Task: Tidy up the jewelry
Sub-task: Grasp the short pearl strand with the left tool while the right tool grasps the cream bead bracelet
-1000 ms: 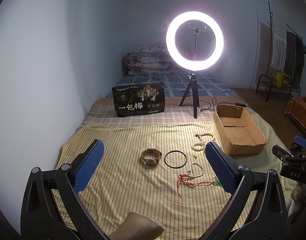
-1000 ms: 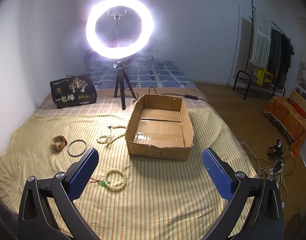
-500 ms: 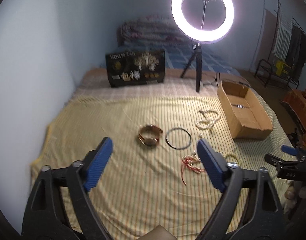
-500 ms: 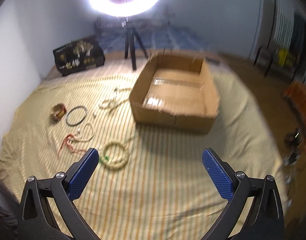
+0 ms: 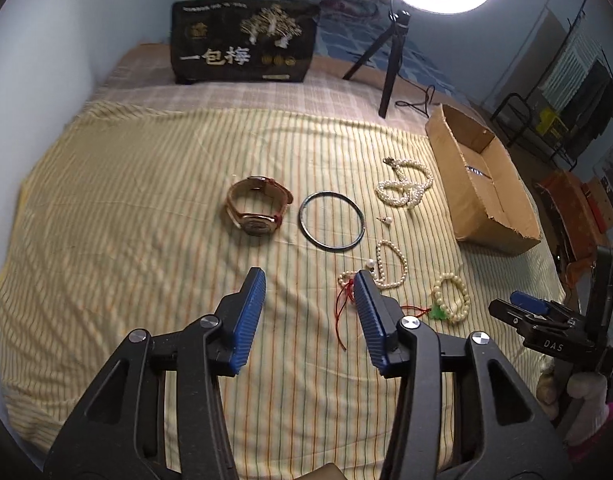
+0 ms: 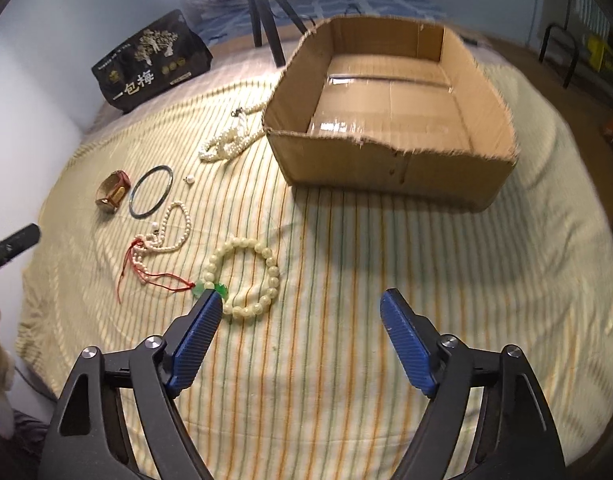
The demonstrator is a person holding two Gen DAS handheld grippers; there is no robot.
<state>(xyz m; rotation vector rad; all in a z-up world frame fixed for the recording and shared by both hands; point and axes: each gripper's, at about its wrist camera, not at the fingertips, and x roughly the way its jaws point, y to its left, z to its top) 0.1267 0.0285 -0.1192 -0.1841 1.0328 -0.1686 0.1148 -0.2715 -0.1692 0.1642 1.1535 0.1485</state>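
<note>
Striped bedsheet (image 5: pixel 146 200) spreads under both tools. Left gripper (image 5: pixel 308 292) and right gripper (image 6: pixel 300 316) have just been closing, nothing between them. Bead bracelet (image 6: pixel 246 276) lies nearest, then watch (image 5: pixel 258 206), bangle (image 5: pixel 331 220), pearl necklace (image 5: pixel 404 186), and cardboard box (image 6: pixel 390 160) beyond.

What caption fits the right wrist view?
Open right gripper above striped bedsheet, beaded bracelet beside its left finger, empty cardboard box beyond.
</note>
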